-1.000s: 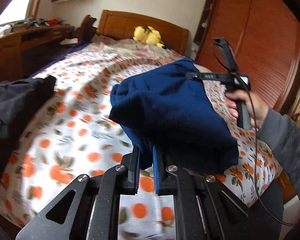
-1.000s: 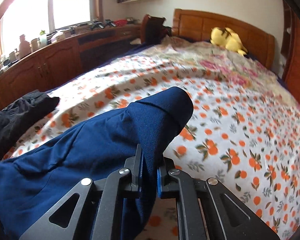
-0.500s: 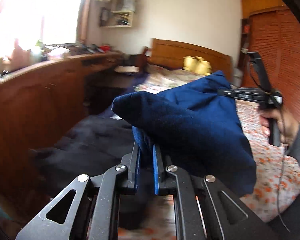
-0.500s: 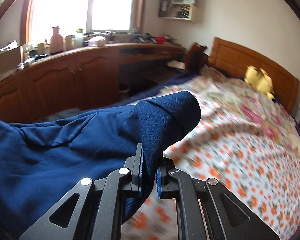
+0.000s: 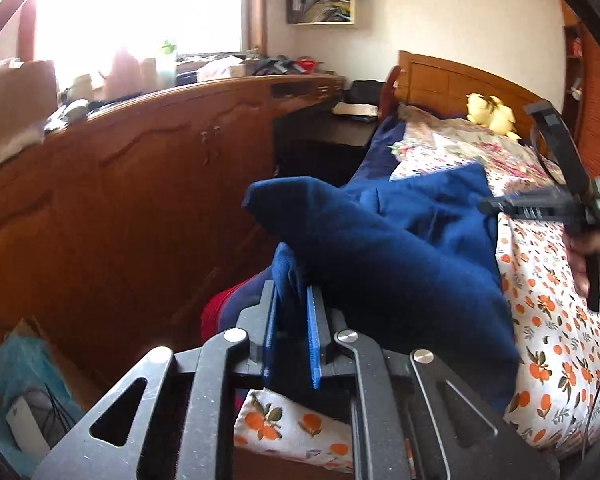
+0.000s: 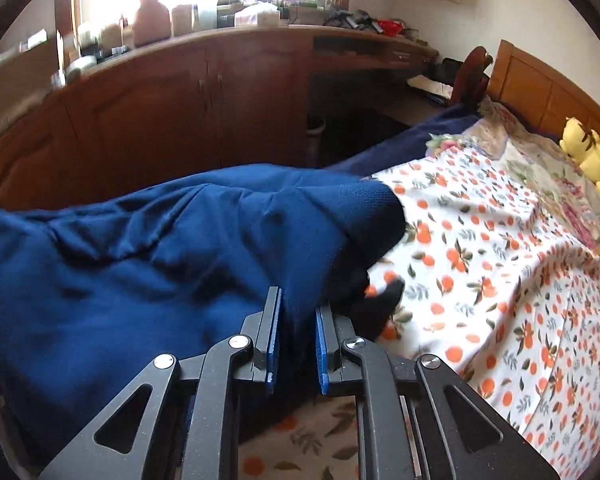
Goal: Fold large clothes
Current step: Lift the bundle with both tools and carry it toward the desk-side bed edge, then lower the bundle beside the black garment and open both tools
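Note:
A folded dark blue garment (image 5: 400, 248) hangs between my two grippers, lifted off the bed near its left edge. My left gripper (image 5: 294, 300) is shut on one end of it. My right gripper (image 6: 296, 304) is shut on the other end, and the cloth (image 6: 140, 264) drapes to its left. The right gripper also shows in the left wrist view (image 5: 548, 204), held by a hand at the far right. A dark piece of clothing (image 6: 376, 304) lies on the bed just under the blue garment.
The bed (image 6: 500, 260) has an orange-print sheet and a yellow plush toy (image 6: 584, 144) by the wooden headboard. A long wooden cabinet (image 5: 140, 184) with cluttered top runs along the left under the window. A teal box (image 5: 24, 392) and red cloth (image 5: 214, 312) lie on the floor.
Both grippers have swung left with the blue garment, from over the middle of the bed to its left edge facing the cabinet. Both stay shut on it.

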